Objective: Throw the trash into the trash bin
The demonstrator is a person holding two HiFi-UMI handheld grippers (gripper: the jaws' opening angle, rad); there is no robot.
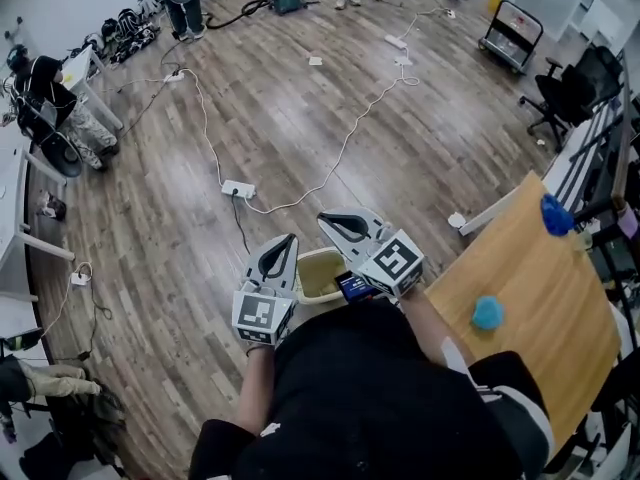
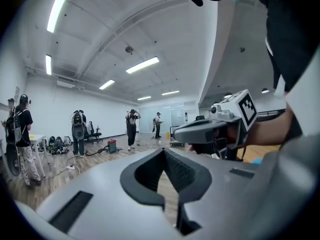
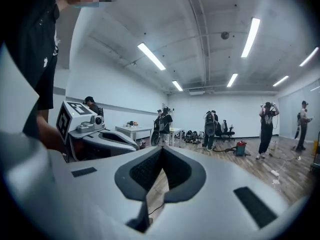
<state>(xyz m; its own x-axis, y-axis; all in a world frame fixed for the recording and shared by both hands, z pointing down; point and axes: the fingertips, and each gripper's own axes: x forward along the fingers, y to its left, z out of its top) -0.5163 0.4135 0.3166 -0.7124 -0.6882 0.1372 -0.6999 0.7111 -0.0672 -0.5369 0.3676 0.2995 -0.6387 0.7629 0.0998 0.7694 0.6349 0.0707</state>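
Note:
A beige trash bin (image 1: 316, 275) stands on the wood floor just in front of me, partly hidden by both grippers. My left gripper (image 1: 288, 238) and right gripper (image 1: 326, 218) are held high, close to the head camera, side by side above the bin. Both are shut with nothing between the pads: the left gripper (image 2: 163, 150) and the right gripper (image 3: 161, 149) each point out level across the room. A light blue ball (image 1: 488, 312) and a darker blue lump (image 1: 556, 215) lie on the wooden table (image 1: 530, 268) at my right. A small white scrap (image 1: 456, 220) lies on the floor.
A white power strip (image 1: 238, 189) and long cables cross the floor ahead. White desks (image 1: 20, 218) line the left side. Office chairs (image 1: 575, 88) and a cart (image 1: 510, 33) stand at the far right. Several people stand at the far end (image 2: 131, 129).

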